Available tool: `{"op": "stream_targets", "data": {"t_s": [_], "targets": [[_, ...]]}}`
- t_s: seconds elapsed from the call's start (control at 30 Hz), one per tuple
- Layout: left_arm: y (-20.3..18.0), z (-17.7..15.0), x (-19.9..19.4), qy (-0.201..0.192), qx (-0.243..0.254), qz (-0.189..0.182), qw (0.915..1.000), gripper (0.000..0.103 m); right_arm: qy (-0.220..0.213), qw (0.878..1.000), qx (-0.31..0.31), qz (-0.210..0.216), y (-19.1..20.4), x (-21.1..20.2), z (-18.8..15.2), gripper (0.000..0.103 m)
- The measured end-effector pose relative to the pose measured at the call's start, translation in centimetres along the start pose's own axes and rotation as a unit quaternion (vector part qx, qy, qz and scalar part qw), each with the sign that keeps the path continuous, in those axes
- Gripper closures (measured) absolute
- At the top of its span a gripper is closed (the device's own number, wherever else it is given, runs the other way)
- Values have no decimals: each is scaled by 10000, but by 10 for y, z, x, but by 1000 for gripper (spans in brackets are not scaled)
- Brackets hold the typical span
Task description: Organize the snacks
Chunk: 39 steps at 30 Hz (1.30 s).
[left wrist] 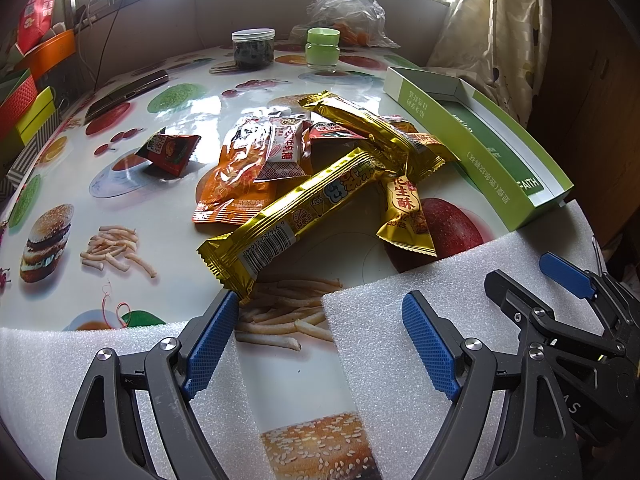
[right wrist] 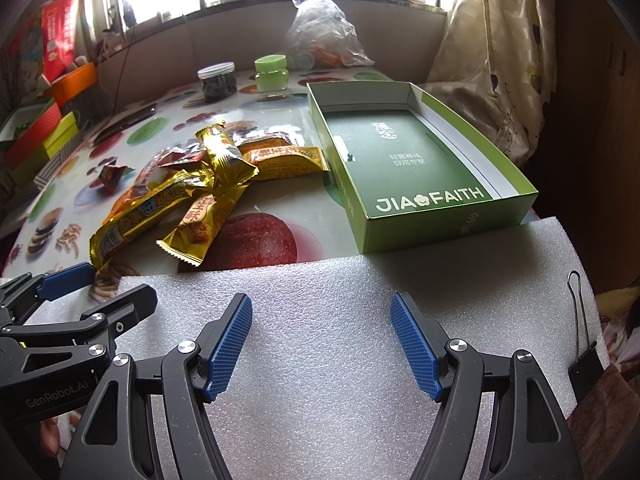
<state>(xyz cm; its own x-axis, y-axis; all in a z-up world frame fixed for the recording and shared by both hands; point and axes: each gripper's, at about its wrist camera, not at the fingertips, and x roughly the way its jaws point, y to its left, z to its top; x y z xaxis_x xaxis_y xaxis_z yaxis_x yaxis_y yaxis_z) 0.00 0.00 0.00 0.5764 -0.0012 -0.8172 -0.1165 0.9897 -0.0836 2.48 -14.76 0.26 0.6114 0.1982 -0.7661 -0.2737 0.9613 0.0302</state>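
Note:
A pile of snack packets lies mid-table: a long gold bar (left wrist: 288,216) in front, a second gold bar (left wrist: 372,128) behind, an orange packet (left wrist: 236,184), a small gold peanut packet (left wrist: 408,216) and a lone red packet (left wrist: 170,152) to the left. The pile also shows in the right wrist view (right wrist: 180,200). An open green box (right wrist: 416,168), empty, stands right of the pile; it shows in the left wrist view (left wrist: 480,148) too. My left gripper (left wrist: 316,340) is open and empty, just short of the long bar's near end. My right gripper (right wrist: 322,344) is open and empty over white foam.
White foam sheets (right wrist: 320,280) cover the table's near edge. A dark jar (left wrist: 253,49), a green jar (left wrist: 322,48) and a plastic bag (left wrist: 348,8) stand at the back. A phone (left wrist: 128,94) and coloured boxes (left wrist: 32,108) lie left. A binder clip (right wrist: 582,344) hangs at right.

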Motion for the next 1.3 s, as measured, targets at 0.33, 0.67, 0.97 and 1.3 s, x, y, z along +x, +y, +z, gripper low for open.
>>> {"op": "stream_targets", "data": {"t_s": [0.33, 0.67, 0.97, 1.3], "targets": [[1, 2, -1, 79, 54, -113, 9999, 19, 40, 10000, -42, -15, 1, 0, 1, 30], [26, 8, -18, -10, -168, -278, 9995, 19, -255, 9994, -124, 198, 6, -17, 10, 31], [50, 35, -18, -235, -140, -224, 9994, 19, -191, 9969, -179, 749, 24, -1, 36, 33], [57, 43, -3, -57, -37, -434, 9990, 27, 225, 9939, -135, 1068, 42, 35, 56, 43]]}}
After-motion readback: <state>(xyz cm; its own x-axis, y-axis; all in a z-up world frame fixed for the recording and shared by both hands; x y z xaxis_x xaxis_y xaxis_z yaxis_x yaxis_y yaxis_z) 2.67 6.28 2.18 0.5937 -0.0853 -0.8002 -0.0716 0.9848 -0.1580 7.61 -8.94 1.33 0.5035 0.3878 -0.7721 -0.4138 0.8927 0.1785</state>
